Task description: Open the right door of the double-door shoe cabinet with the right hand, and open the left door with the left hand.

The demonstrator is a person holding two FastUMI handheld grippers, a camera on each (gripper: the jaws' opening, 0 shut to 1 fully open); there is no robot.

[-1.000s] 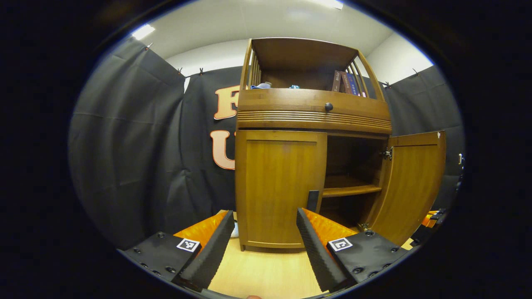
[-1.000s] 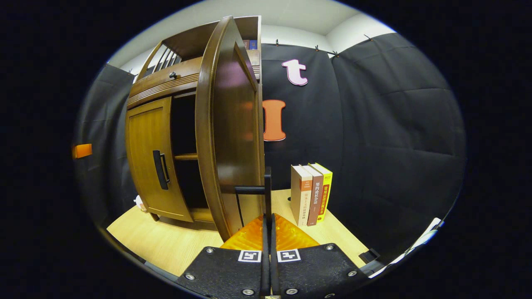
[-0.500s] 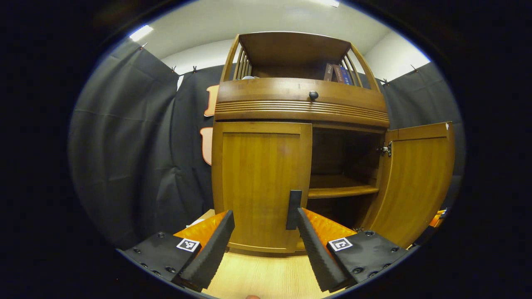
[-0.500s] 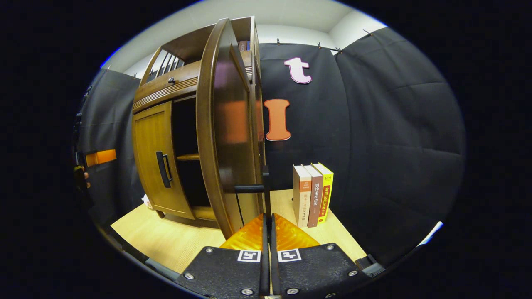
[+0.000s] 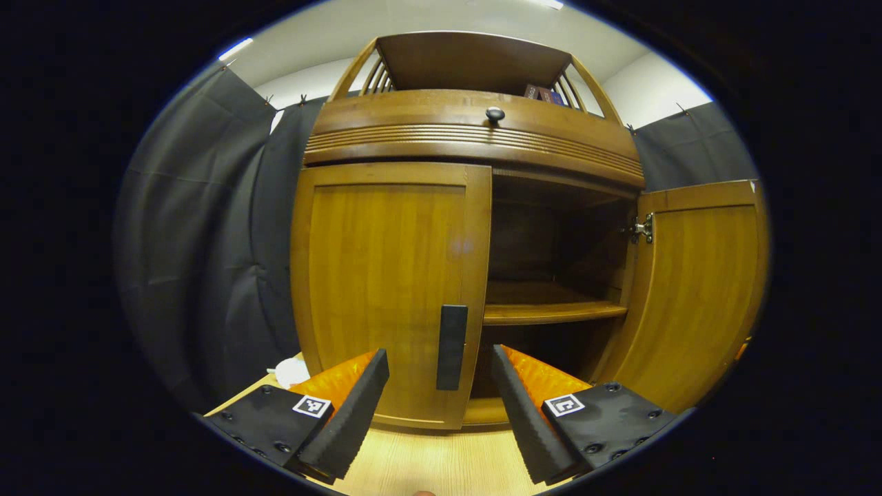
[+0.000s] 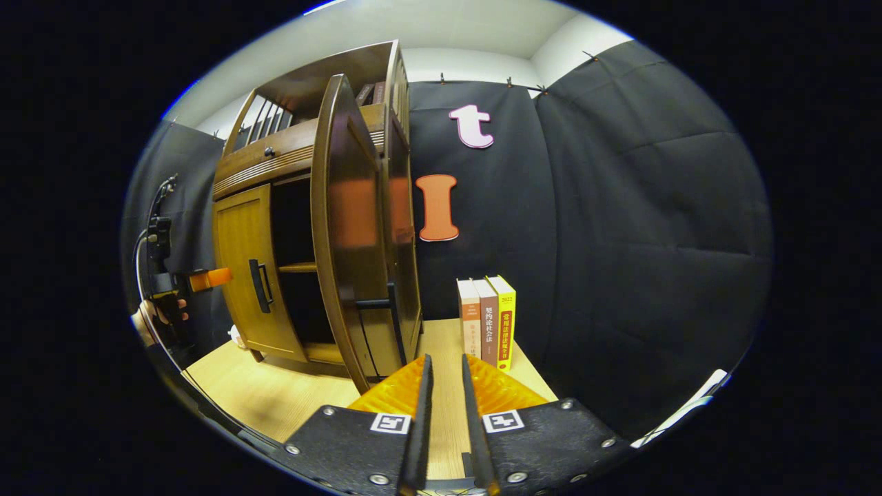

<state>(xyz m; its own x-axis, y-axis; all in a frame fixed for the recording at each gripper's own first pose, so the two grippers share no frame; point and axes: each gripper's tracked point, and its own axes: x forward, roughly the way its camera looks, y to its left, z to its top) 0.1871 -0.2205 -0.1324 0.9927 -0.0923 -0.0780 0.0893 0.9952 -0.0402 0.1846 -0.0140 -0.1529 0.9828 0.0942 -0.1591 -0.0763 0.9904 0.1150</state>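
The wooden shoe cabinet (image 5: 475,131) fills the left gripper view. Its left door (image 5: 386,275) is closed, with a black vertical handle (image 5: 451,346) at its right edge. My left gripper (image 5: 439,358) is open, and the handle stands between its fingertips, slightly ahead of them. The right door (image 5: 696,289) is swung wide open. In the right gripper view that door (image 6: 344,234) stands edge-on with its handle (image 6: 375,303) free. My right gripper (image 6: 444,365) sits a little back from it, open by a narrow gap with nothing inside. The left gripper (image 6: 200,279) and a hand (image 6: 155,317) show at far left.
Three upright books (image 6: 486,322) stand on the light wooden table (image 6: 275,393) right of the cabinet. A drawer with a round knob (image 5: 494,114) runs above the doors. A shelf (image 5: 551,311) crosses the open compartment. A small white object (image 5: 289,372) lies by the cabinet's left foot.
My left gripper has come much closer to the left door, until its handle stands between the fingers. My right gripper has let go of the right door's handle, parted slightly and drawn back.
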